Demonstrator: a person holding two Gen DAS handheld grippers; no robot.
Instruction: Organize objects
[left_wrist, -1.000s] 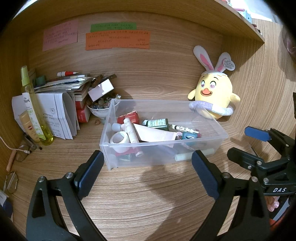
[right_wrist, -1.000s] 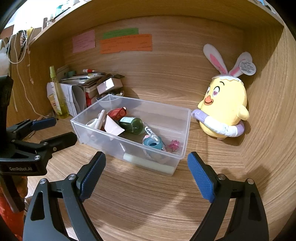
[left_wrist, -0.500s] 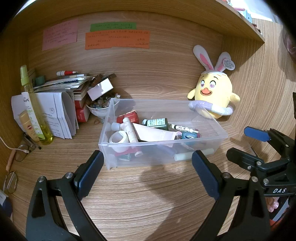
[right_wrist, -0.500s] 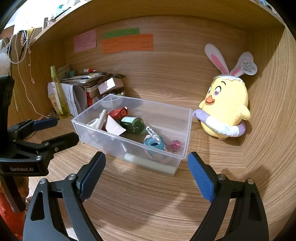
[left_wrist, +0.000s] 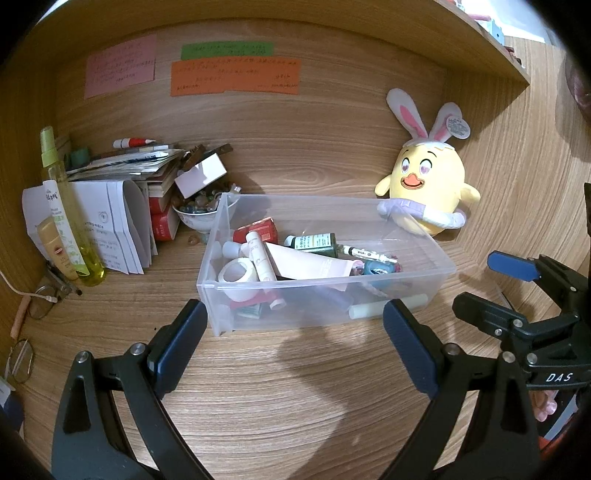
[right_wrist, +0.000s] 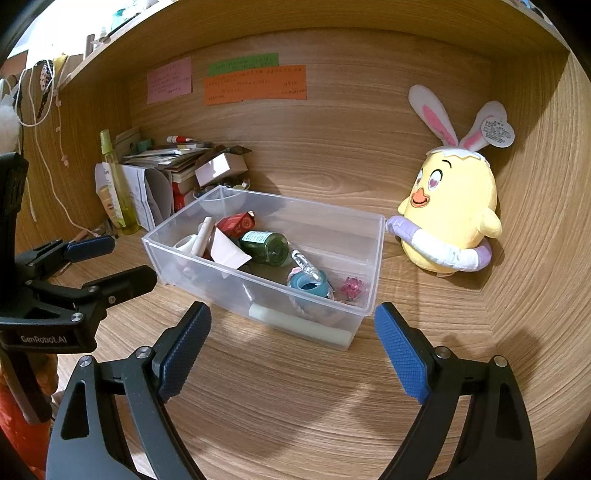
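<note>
A clear plastic bin (left_wrist: 406, 291) sits near the middle of the wooden tabletop (left_wrist: 277, 387), a little back from the front edge. Inside it lie a roll of white tape (left_wrist: 236, 275), a white tube (left_wrist: 260, 256), a pink tube (left_wrist: 306, 264), a red box (left_wrist: 256, 229), a dark green bottle (left_wrist: 316, 242) on its side, a small teal container (right_wrist: 308, 286) and a pink trinket (right_wrist: 354, 287). A pale stick (right_wrist: 299, 326) lies along the bottom of the bin's front wall.

Just beside the bin's far right corner, a yellow plush chick (left_wrist: 428, 181) with rabbit ears stands against the back wall. At the back left corner of the tabletop there is a pile of papers and books (left_wrist: 140, 162), a small bowl (left_wrist: 201, 216) of beads touching the bin's far left corner, and a tall yellow spray bottle (left_wrist: 66, 206) standing upright. Pink, green and orange notes (left_wrist: 234, 75) are stuck on the back wall. A pair of glasses (left_wrist: 44, 302) lies near the left edge.

The left tongs (left_wrist: 291, 332) hang above the tabletop in front of the bin with the jaws spread wide and nothing between them. The right tongs (right_wrist: 291, 336) are likewise wide open and empty, in front of the bin's near right corner. Neither pair touches the bin.
</note>
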